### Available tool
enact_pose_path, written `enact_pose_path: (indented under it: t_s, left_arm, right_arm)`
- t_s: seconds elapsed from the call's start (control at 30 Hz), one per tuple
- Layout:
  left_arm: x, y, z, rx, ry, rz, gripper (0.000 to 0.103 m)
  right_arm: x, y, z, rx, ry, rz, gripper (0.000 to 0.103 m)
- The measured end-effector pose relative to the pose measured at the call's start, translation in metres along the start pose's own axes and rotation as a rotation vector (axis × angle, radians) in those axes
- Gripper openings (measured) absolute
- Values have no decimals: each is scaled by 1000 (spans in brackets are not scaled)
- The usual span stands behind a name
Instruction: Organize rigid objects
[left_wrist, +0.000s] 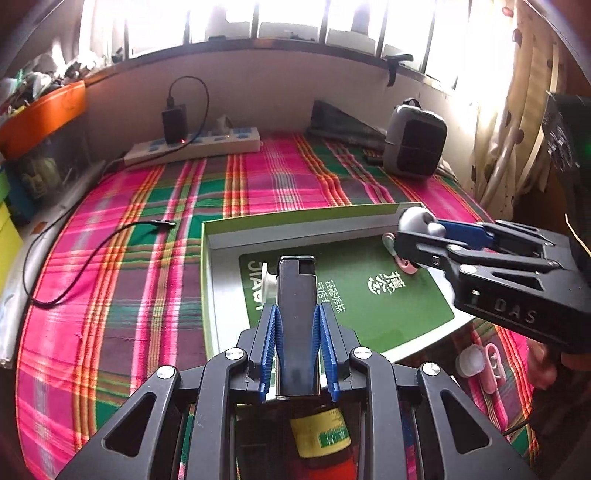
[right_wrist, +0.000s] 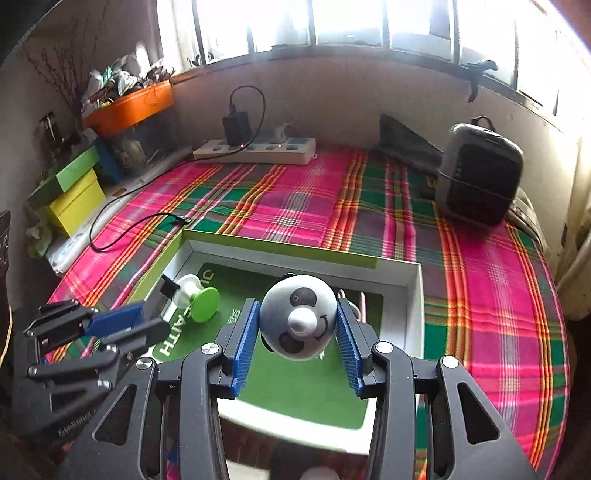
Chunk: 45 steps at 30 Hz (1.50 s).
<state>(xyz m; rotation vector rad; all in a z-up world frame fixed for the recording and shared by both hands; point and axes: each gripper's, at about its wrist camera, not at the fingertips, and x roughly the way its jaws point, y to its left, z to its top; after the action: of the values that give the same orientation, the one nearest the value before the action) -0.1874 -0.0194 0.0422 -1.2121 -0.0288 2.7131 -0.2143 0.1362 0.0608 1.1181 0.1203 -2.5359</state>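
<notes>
My left gripper (left_wrist: 296, 310) is shut on a black lighter (left_wrist: 296, 291), holding it upright over the near part of a shallow white box with a green lining (left_wrist: 295, 221). My right gripper (right_wrist: 296, 304) is shut on a grey round toy with a panda face (right_wrist: 299, 317), above the same box (right_wrist: 295, 254). In the left wrist view the right gripper (left_wrist: 413, 236) and its toy (left_wrist: 415, 219) hang over the box's far right corner. Inside the box lie a white and green spool (right_wrist: 197, 299) and a pink item (left_wrist: 404, 264). The right wrist view shows the left gripper (right_wrist: 155, 295) at the lower left.
The box rests on a plaid pink and green cloth (left_wrist: 147, 229). A power strip with a charger (left_wrist: 192, 146), a grey heater-like device (left_wrist: 415, 142) and a loose black cable (left_wrist: 92, 254) lie around it. A bottle (left_wrist: 321, 439), a white cap (left_wrist: 470, 362) and a pink clip (left_wrist: 491, 365) sit nearest me.
</notes>
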Motion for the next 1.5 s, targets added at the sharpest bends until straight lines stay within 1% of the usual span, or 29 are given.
enact_pose_path:
  t_s: [0.17,0.53,0.63,0.9,1.5]
  left_arm:
    - [9,2,1,-5,17,8,22]
    - [23,10,3,-20,43,19,22]
    - [26,10,3,-21,51,23,22]
    - [29,12,3,-35,64,0,22]
    - [31,11,2,-32,67,3,23]
  right_arm:
    - [21,0,7,-6,32,17,43]
    - [52,6,15,-28,95,56,43]
    - [60,7,15,-33,114,52,43]
    - [74,6,13,-32,144,33,43]
    - [76,5,13,-28,135,22,43]
